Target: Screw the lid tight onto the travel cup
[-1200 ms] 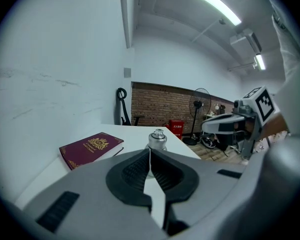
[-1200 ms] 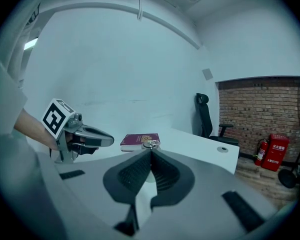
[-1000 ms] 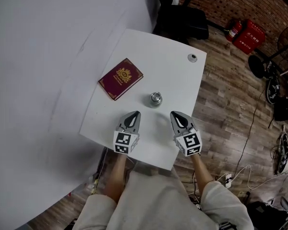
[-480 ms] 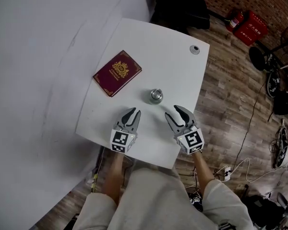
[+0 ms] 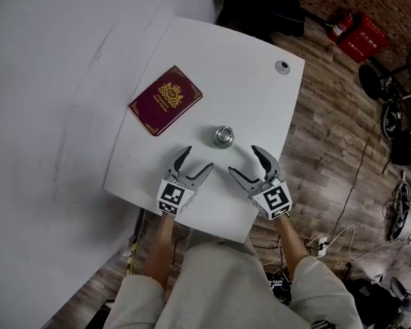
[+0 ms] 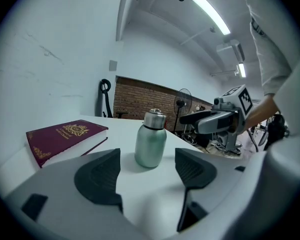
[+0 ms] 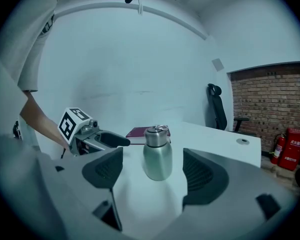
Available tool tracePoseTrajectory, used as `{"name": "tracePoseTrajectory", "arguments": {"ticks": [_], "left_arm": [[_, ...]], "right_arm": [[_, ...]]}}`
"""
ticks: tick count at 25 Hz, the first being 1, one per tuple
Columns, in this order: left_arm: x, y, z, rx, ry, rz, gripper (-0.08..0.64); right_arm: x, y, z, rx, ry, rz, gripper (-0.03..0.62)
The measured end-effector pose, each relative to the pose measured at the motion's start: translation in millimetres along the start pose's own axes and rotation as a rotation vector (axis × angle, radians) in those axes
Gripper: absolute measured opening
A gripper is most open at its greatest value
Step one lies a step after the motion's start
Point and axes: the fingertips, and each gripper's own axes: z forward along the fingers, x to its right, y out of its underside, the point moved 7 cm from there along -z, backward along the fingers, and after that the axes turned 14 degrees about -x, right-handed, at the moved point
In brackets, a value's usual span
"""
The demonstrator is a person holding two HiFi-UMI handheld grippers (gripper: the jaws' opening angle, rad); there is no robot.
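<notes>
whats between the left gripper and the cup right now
Only bare white tabletop, as the left gripper view shows. The left gripper has just been opening its jaws, with nothing between them; the travel cup stands ahead, untouched.

Head view: from high overhead, facing steeply down; far off, whole tabletop (image 5: 246,81) in frame plus surrounding floor (image 5: 329,149).

Left gripper view: riding on left tool (image 5: 196,160), low over the tabletop, looking nearly level along own jaws toward brick wall (image 6: 140,101); travel cup (image 5: 223,136) near, centred ahead of jaws.

Right gripper view: riding on right tool (image 5: 244,162), equally low and near, facing white wall (image 7: 140,74).

Shared by all three: travel cup, red book (image 5: 166,99), tabletop. Opposite tool in frame in each gripper view.
</notes>
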Motion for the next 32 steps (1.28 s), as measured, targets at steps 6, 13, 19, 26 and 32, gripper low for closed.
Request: {"name": "tracePoseTrajectory", "arguments": {"ticks": [6, 13, 19, 26, 32], "left_arm": [[-1, 1, 20, -0.013, 0.018, 0.03, 0.325], [-3, -5, 42, -0.032, 0.038, 0.062, 0.325], [-3, -16, 61, -0.038, 0.055, 0.123, 0.333], [-3, -25, 78, -0.035, 0.093, 0.148, 0.334], [-3, -30, 88, -0.033, 0.119, 0.171, 0.334]], "right_arm": [[7, -3, 8, 0.003, -0.007, -0.004, 0.368], [11, -16, 26, 0.005, -0.044, -0.033, 0.364], [16, -31, 43, 0.016, -0.076, -0.063, 0.36], [19, -43, 59, 0.011, -0.126, -0.111, 0.348], [21, -52, 73, 0.011, -0.172, -0.154, 0.333]]}}
